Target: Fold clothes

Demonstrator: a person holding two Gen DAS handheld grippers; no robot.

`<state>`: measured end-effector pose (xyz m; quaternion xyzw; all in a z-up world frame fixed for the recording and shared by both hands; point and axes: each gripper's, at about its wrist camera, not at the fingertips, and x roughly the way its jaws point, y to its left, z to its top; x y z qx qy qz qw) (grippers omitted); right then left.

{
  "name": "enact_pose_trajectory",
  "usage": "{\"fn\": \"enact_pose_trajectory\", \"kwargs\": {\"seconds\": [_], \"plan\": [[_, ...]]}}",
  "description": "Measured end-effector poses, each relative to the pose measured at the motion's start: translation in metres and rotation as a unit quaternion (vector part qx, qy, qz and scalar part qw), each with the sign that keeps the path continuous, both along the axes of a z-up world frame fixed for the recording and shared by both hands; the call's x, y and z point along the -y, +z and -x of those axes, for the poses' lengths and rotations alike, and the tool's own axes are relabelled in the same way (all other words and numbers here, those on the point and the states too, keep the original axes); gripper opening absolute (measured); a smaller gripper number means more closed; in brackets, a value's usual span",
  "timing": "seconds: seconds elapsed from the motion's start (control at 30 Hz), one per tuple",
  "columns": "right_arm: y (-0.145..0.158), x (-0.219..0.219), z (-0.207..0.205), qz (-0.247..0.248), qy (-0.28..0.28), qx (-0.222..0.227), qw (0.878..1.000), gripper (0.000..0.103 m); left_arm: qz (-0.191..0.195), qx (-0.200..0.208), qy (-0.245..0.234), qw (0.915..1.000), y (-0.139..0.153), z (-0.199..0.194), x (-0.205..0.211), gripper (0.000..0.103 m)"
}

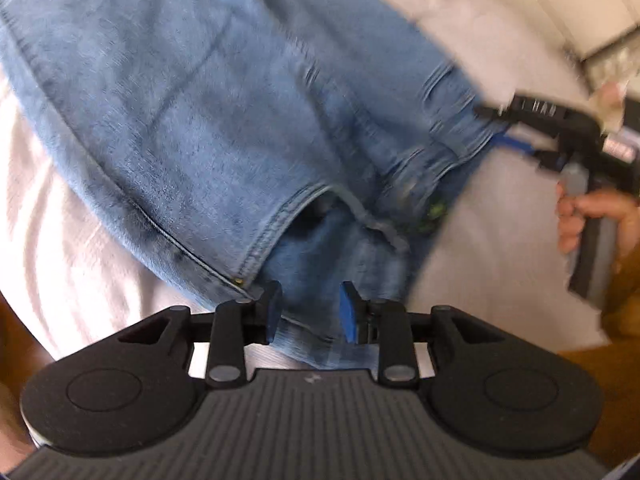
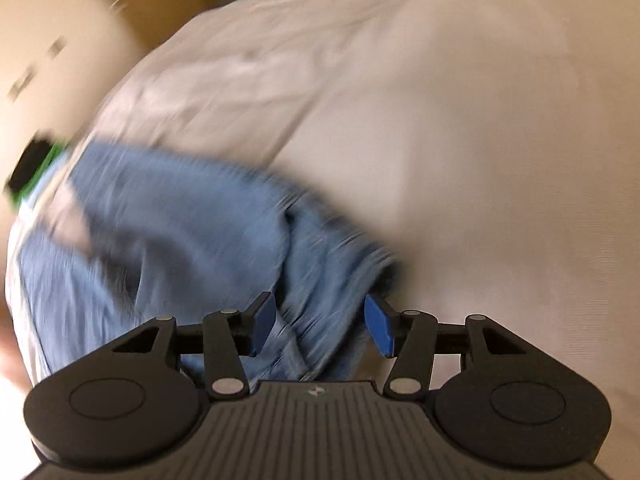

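Observation:
A pair of light blue jeans [image 1: 208, 120] lies spread on a white bedsheet [image 1: 492, 208]. My left gripper [image 1: 310, 312] is open, its blue pads either side of the denim near the front pocket and waistband. The right gripper [image 1: 500, 120] shows in the left wrist view at the far edge of the waistband, held by a hand. In the right wrist view my right gripper [image 2: 320, 326] is open with bunched jeans [image 2: 208, 232] between and beyond its pads. That view is motion-blurred.
The white sheet [image 2: 460, 140] covers the bed around the jeans. Pale cabinets [image 2: 60, 40] stand beyond the bed at the left of the right wrist view. A brown wooden edge [image 1: 16, 344] shows at the lower left.

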<state>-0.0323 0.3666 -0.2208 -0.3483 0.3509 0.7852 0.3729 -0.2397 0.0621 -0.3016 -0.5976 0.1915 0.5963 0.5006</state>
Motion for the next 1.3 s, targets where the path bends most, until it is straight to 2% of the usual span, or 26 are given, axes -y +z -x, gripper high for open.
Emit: {"fn": "enact_pose_trajectory", "kwargs": {"seconds": [0.03,0.07,0.1,0.13,0.2,0.23,0.27,0.3,0.33,0.37,0.47,0.57,0.73,0.8,0.87,1.03,1.17,1.3], "plan": [[-0.007,0.001,0.004,-0.013,0.009,0.014,1.0,0.059,0.008,-0.004,-0.012,0.9999,-0.004,-0.001,-0.003,0.025],[-0.016,-0.002,0.006,-0.024,0.011,0.032,0.999,0.052,0.005,-0.006,-0.025,0.9997,-0.001,-0.001,-0.002,0.025],[-0.022,-0.008,0.007,-0.02,0.003,0.043,0.999,0.035,0.002,-0.007,-0.038,0.9993,0.002,-0.002,-0.002,0.026],[-0.026,-0.017,0.005,-0.004,-0.012,0.046,0.999,0.028,-0.001,-0.009,-0.047,0.9989,0.006,0.0,-0.001,0.026],[-0.027,-0.031,0.002,0.022,-0.043,0.046,0.998,0.028,-0.01,-0.013,-0.051,0.9985,0.022,0.009,0.006,0.028],[-0.018,-0.032,0.0,0.025,-0.058,0.04,0.997,0.031,-0.013,-0.016,-0.046,0.9987,0.03,0.017,0.008,0.029],[-0.008,-0.032,-0.002,0.024,-0.071,0.035,0.997,0.04,-0.015,-0.018,-0.037,0.999,0.038,0.027,0.01,0.03],[0.002,-0.029,-0.005,0.026,-0.088,0.035,0.995,0.065,-0.015,-0.022,-0.028,0.9993,0.045,0.037,0.012,0.03],[0.011,-0.023,-0.008,0.028,-0.114,0.039,0.992,0.075,-0.012,-0.027,-0.02,0.9994,0.051,0.047,0.011,0.03],[0.019,-0.017,-0.011,0.03,-0.137,0.039,0.989,0.079,-0.008,-0.033,-0.011,0.9994,0.058,0.058,0.01,0.03],[0.033,0.009,-0.012,0.083,-0.162,0.024,0.983,0.078,0.019,-0.06,-0.007,0.998,0.074,0.087,0.0,0.03],[0.051,0.046,-0.003,0.12,-0.165,0.004,0.979,0.079,0.033,-0.084,-0.029,0.9955,0.088,0.114,-0.018,0.03],[0.088,0.124,0.032,0.124,-0.168,0.001,0.978,0.083,0.018,-0.118,-0.09,0.9887,0.121,0.163,-0.036,0.037],[0.103,0.154,0.05,0.117,-0.178,-0.002,0.977,0.086,0.006,-0.129,-0.128,0.9834,0.132,0.185,-0.039,0.039],[0.115,0.184,0.072,0.102,-0.207,-0.006,0.973,0.089,-0.006,-0.145,-0.172,0.9743,0.141,0.208,-0.039,0.04],[0.134,0.257,0.125,0.09,-0.309,-0.016,0.947,0.09,-0.024,-0.178,-0.247,0.9522,0.166,0.259,-0.023,0.04],[0.153,0.304,0.162,0.085,-0.338,-0.012,0.937,0.094,-0.045,-0.206,-0.288,0.9343,0.188,0.281,-0.007,0.044],[0.175,0.338,0.191,0.066,-0.35,0.002,0.934,0.097,-0.075,-0.216,-0.303,0.925,0.212,0.291,0.009,0.05]]}}
